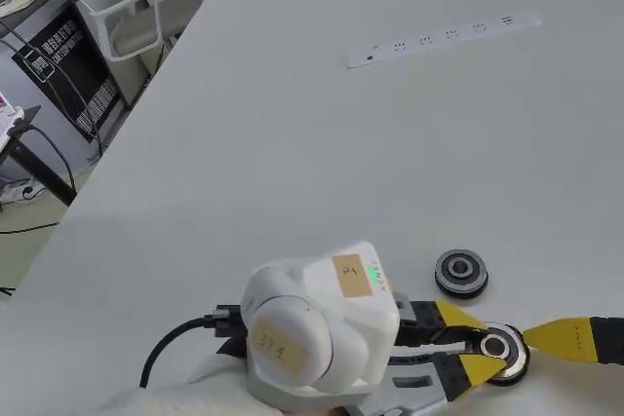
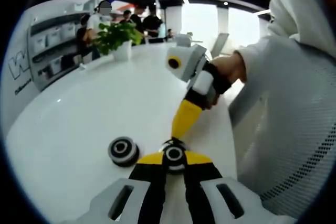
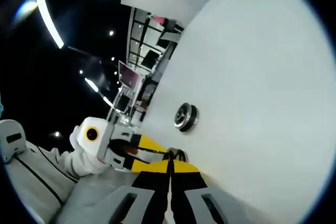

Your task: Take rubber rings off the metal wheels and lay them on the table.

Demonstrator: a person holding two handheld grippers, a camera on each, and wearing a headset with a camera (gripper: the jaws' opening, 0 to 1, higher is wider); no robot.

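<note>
- My left gripper (image 1: pixel 488 350) is clamped on the wheel (image 1: pixel 509 348), steadying it for stripping.
- A second wheel (image 1: pixel 460 272) waits just beyond that wheel.
- My right gripper (image 1: pixel 534 337), jaws together, touches its rim; I cannot tell if it grips the ring (image 1: pixel 508 379).

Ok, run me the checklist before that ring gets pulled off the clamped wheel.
1. Left gripper clamped on the held wheel: ok, one jaw on each side of it.
2. Right gripper at the held wheel: ok, its tip meets the rim in the left gripper view.
3. Right jaws pinching the rubber ring: cannot tell; they look shut, but the contact is hidden.
4. Second wheel out of the way: ok, it lies apart from both grippers.
5. Bare table nearby to lay the ring on: ok.
</note>
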